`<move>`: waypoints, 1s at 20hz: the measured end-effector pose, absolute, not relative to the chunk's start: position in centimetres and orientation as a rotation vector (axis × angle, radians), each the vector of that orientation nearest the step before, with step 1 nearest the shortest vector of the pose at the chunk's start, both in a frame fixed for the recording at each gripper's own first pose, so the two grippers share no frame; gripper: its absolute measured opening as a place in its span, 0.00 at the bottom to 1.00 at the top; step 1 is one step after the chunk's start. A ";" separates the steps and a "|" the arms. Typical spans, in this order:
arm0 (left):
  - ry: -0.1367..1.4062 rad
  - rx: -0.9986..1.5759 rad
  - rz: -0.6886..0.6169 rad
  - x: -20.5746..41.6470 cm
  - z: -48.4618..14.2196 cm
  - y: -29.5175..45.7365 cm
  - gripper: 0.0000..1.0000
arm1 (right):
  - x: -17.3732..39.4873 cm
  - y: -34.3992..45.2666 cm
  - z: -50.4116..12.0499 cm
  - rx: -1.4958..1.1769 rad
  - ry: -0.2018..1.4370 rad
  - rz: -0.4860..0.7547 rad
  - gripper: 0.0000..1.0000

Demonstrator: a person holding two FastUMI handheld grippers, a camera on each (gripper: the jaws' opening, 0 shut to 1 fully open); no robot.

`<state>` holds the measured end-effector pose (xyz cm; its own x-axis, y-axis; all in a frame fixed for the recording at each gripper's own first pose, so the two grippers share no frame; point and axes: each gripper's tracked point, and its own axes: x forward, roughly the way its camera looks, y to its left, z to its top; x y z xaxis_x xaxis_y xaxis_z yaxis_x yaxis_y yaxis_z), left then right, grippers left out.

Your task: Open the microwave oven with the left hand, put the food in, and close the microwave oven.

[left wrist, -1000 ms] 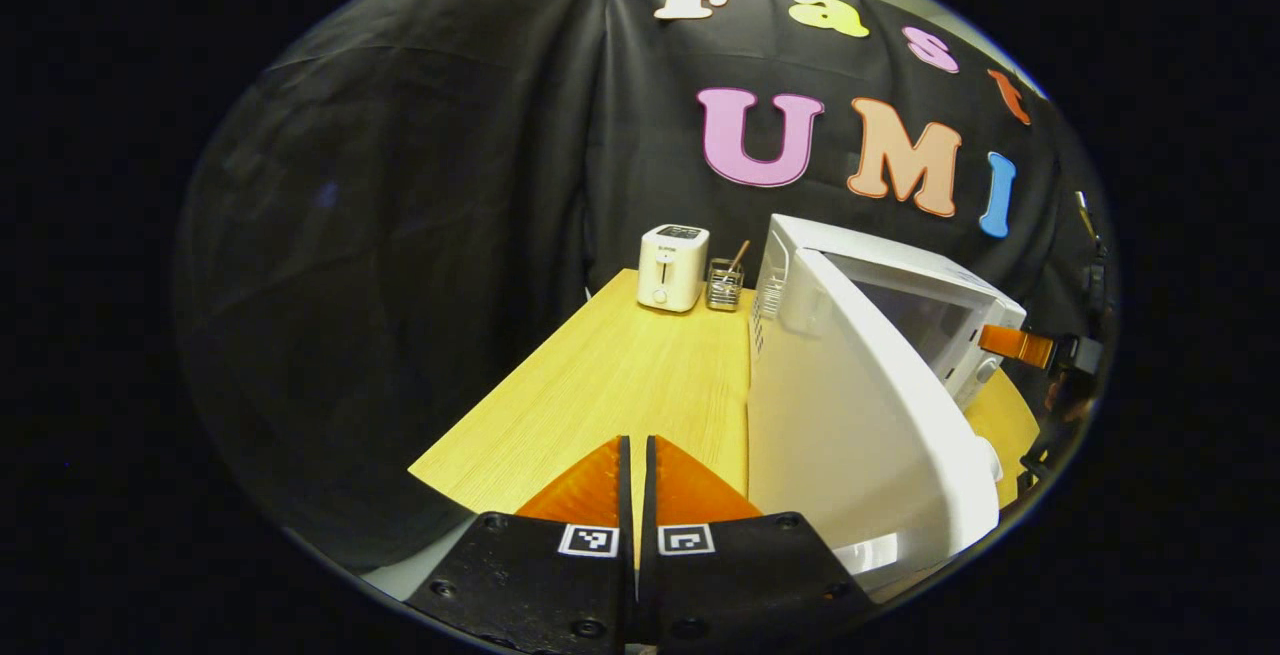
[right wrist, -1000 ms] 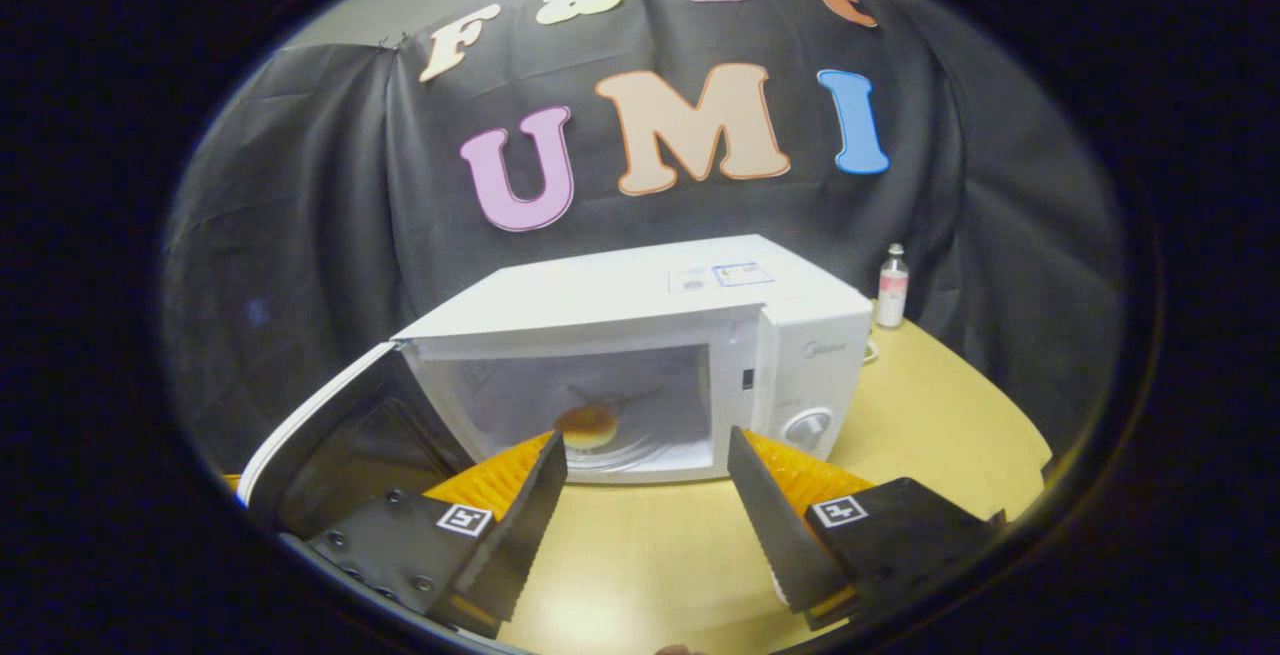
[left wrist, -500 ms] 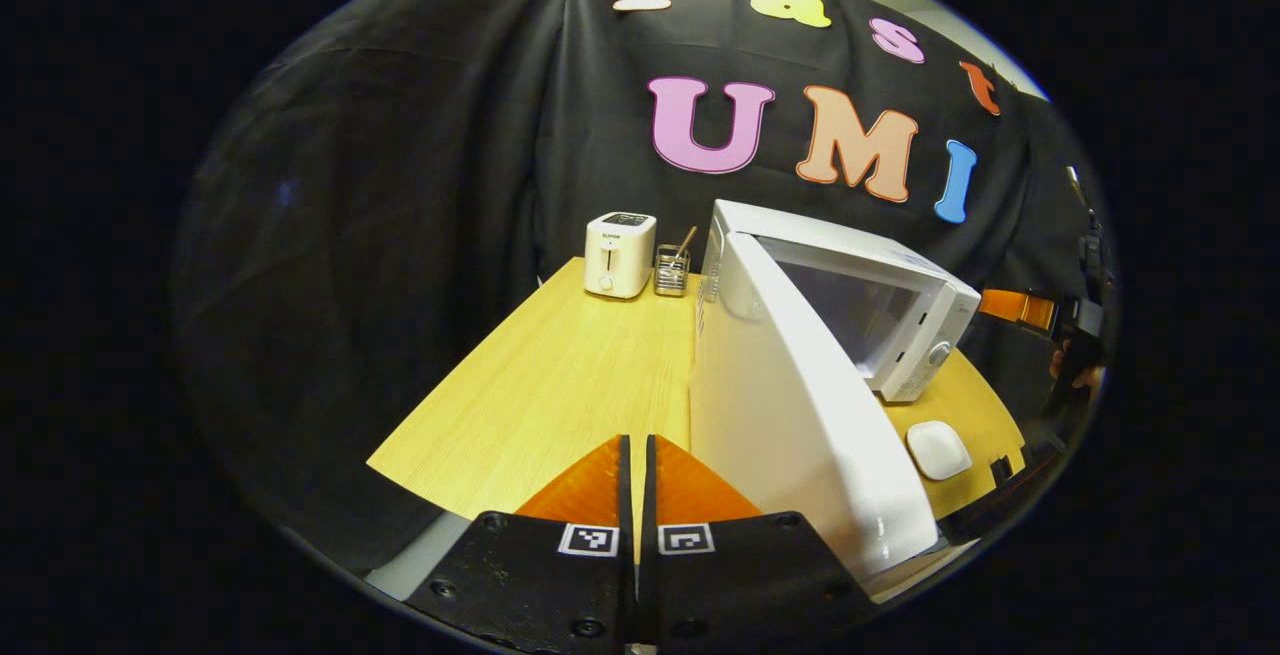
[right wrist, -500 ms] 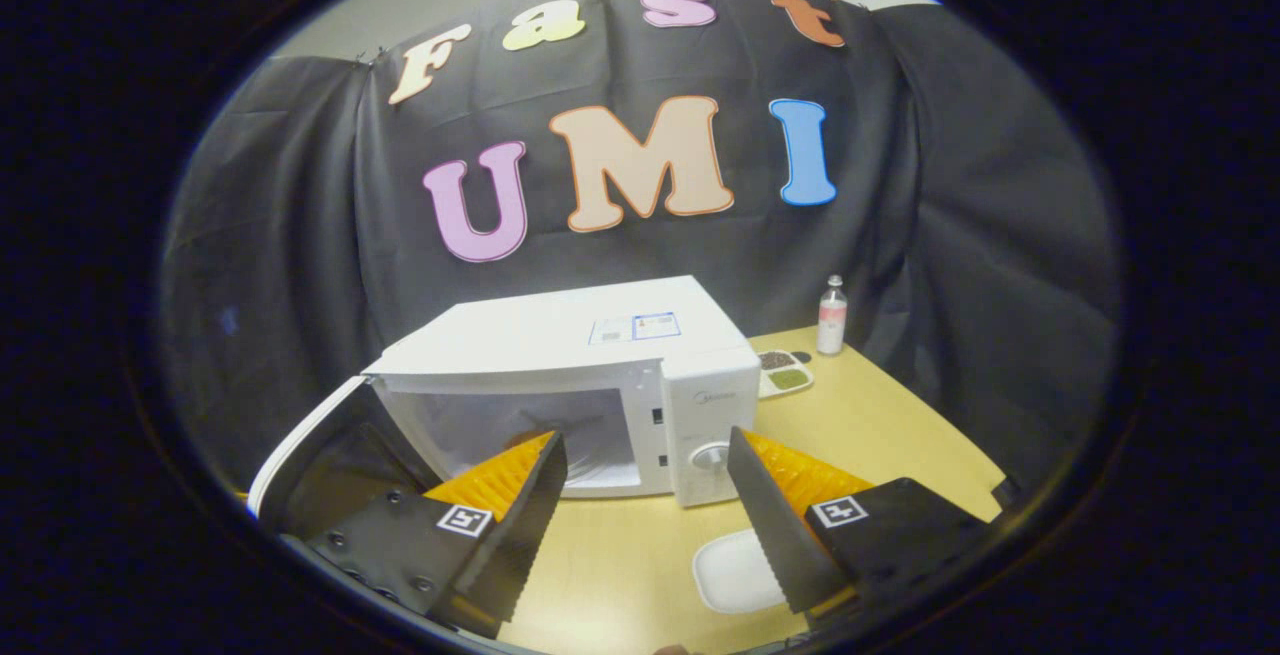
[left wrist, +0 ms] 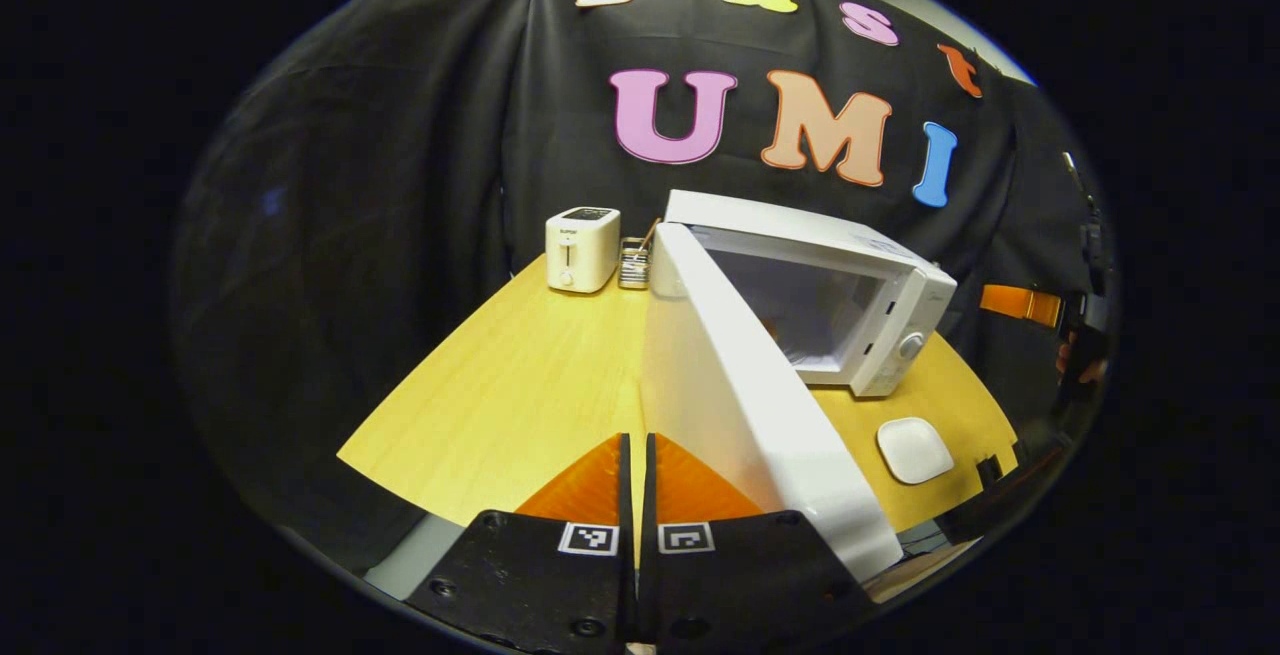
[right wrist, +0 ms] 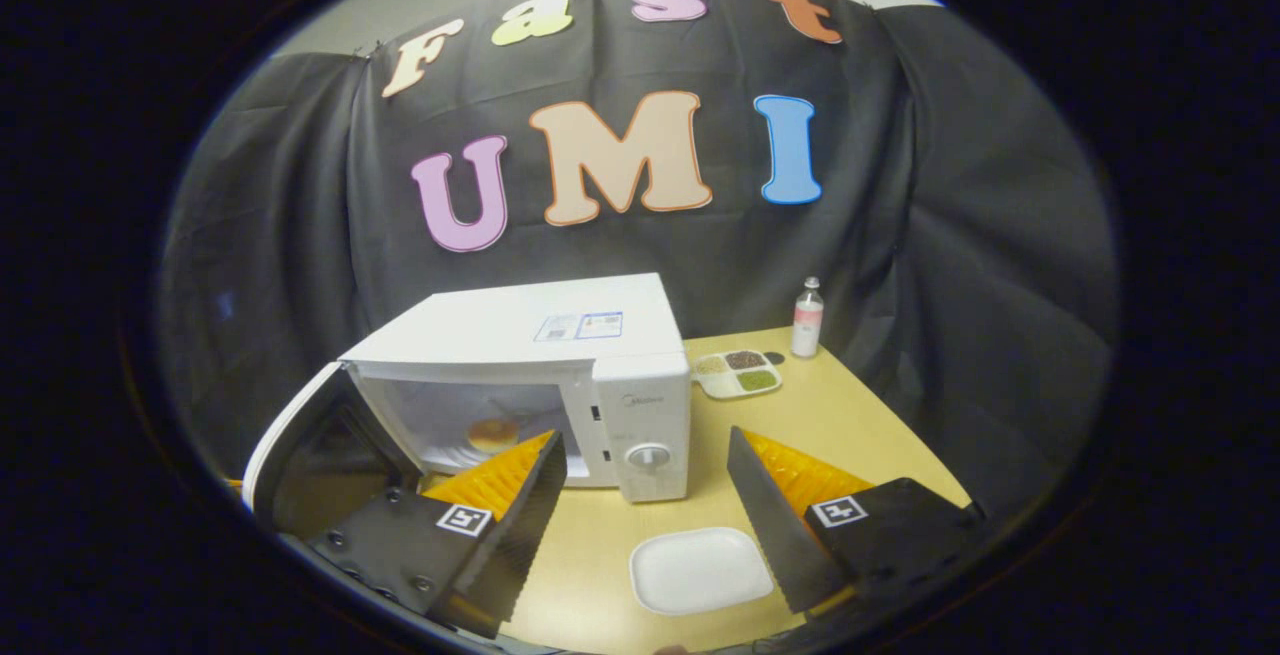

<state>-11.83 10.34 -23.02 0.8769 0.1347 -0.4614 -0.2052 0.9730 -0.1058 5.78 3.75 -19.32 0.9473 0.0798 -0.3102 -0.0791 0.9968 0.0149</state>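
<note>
Right gripper view: the microwave (right wrist: 560, 375) now sits farther off than a second ago, and a white plate (right wrist: 700, 570), bare, has come into frame on the table (right wrist: 860, 415) between the fingers. The right gripper (right wrist: 645, 525) is being pulled back, fingers spread wide, nothing held. The food (right wrist: 493, 433), a round bun-like item, is seen inside the cavity on the turntable, so the put-in step is judged done and only the closing is left. The door (right wrist: 320, 455) is swung wide open, hinged at the microwave's left side.

Left gripper view: the camera has also backed away over the last second; the door (left wrist: 740, 405) is now seen edge-on just right of the left gripper (left wrist: 635, 460), whose fingers are pressed together with nothing between them. The door's outer face is presented toward this gripper, so a push from here is judged the likely closing move. No contact with the door can be confirmed at this angle.

Differences between views: the food is plainly seen from the right side; from the left only a small orange patch past the door edge is caught, possibly the same item. The toaster (left wrist: 582, 249) and a small holder (left wrist: 634, 263) behind the microwave are given by the left gripper view; the bottle (right wrist: 807, 318) and the sectioned tray (right wrist: 738, 373) by the right. The other gripper's orange finger (left wrist: 1020, 303) is picked up at the far right of the left gripper view.
</note>
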 end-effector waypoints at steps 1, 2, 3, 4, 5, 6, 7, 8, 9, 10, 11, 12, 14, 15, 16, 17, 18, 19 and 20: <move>0.469 -0.158 0.165 -11.5 -23.0 9.2 0.00 | 5.8 3.3 -19.3 0.010 0.317 0.083 0.91; 0.470 -0.161 0.154 -11.0 -22.8 8.2 0.00 | 5.9 2.7 -19.2 0.019 0.316 0.083 0.91; 0.469 -0.161 0.141 -10.7 -22.8 7.1 0.00 | 6.0 2.1 -19.2 0.025 0.314 0.081 0.91; 0.466 -0.160 0.130 -10.4 -22.6 6.2 0.00 | 6.0 1.5 -19.1 0.029 0.313 0.079 0.91; 0.462 -0.153 0.121 -10.1 -22.6 5.4 0.01 | 6.0 1.0 -19.1 0.031 0.311 0.077 0.91; 0.458 -0.153 0.108 -9.8 -22.3 4.6 0.00 | 6.0 0.5 -18.9 0.032 0.310 0.075 0.91; 0.454 -0.157 0.096 -9.5 -22.2 3.7 0.00 | 6.0 0.0 -18.9 0.032 0.308 0.075 0.91; 0.450 -0.161 0.085 -9.2 -22.1 2.9 0.00 | 5.9 -0.4 -18.8 0.031 0.307 0.074 0.91; 0.449 -0.166 0.073 -8.9 -22.1 2.1 0.00 | 6.0 -0.8 -18.8 0.031 0.305 0.074 0.91; 0.448 -0.171 0.064 -8.5 -22.1 1.2 0.00 | 5.9 -1.2 -18.6 0.035 0.304 0.075 0.91; 0.445 -0.175 0.056 -8.1 -22.0 0.5 0.00 | 5.8 -1.4 -18.6 0.040 0.304 0.078 0.91; 0.441 -0.177 0.047 -7.7 -21.9 -0.3 0.00 | 5.7 -1.6 -18.5 0.046 0.305 0.081 0.91; 0.435 -0.174 0.028 -6.8 -21.8 -1.8 0.00 | 5.3 -2.1 -18.4 0.054 0.310 0.090 0.91; 0.430 -0.171 0.017 -6.3 -21.7 -2.5 0.00 | 5.1 -2.4 -18.6 0.055 0.313 0.095 0.91; 0.425 -0.166 0.007 -5.8 -21.7 -3.2 0.00 | 4.8 -2.8 -18.7 0.052 0.316 0.095 0.91; 0.421 -0.159 -0.001 -5.2 -21.6 -3.8 0.00 | 4.6 -3.4 -18.7 0.050 0.318 0.092 0.91; 0.415 -0.153 -0.005 -4.6 -21.5 -4.3 0.00 | 4.3 -3.9 -18.8 0.050 0.322 0.090 0.91; 0.409 -0.152 -0.010 -4.0 -21.4 -4.9 0.00 | 4.2 -4.5 -18.9 0.050 0.327 0.086 0.91; 0.403 -0.156 -0.017 -3.3 -21.2 -5.5 0.00 | 4.0 -5.1 -18.8 0.052 0.329 0.081 0.91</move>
